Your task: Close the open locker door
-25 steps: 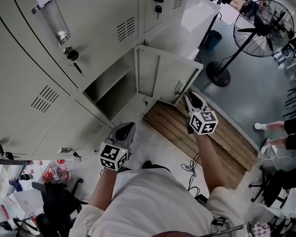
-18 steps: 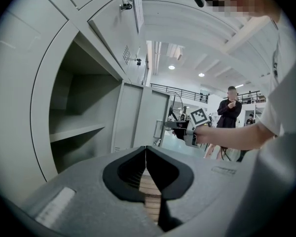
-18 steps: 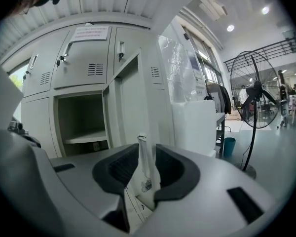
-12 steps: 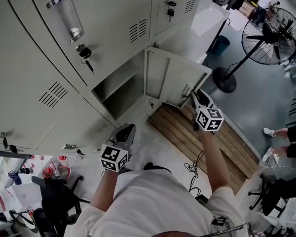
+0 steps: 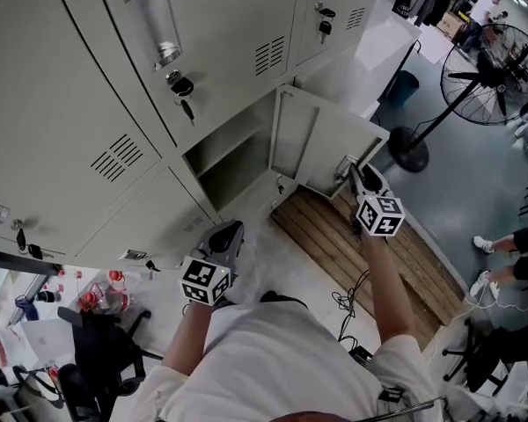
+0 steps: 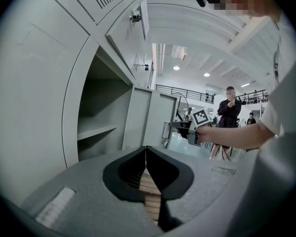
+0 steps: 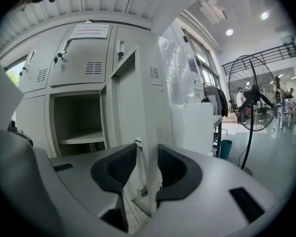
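The open locker door (image 5: 321, 152) swings out from an empty lower compartment (image 5: 233, 161) with one shelf. My right gripper (image 5: 352, 172) is at the door's free edge by the latch. In the right gripper view the door edge (image 7: 133, 98) stands between the jaws of the right gripper (image 7: 147, 154). They are opening, with a gap showing beside the left pad. My left gripper (image 5: 227, 231) hangs low in front of the lockers, away from the door. Its jaws meet at the tip of the left gripper (image 6: 146, 149), with nothing held. The door (image 6: 148, 117) also shows in the left gripper view.
Closed lockers with hanging keys (image 5: 183, 90) surround the compartment. A wooden pallet (image 5: 352, 244) lies on the floor under the door, with a cable (image 5: 352, 301) near it. A standing fan (image 5: 493, 69), a blue bin (image 5: 405, 86) and a person's legs (image 5: 510, 236) are to the right.
The head view has drifted, so the lockers sit lower and further right. My right gripper stays at the door's free edge. The left gripper has barely moved.
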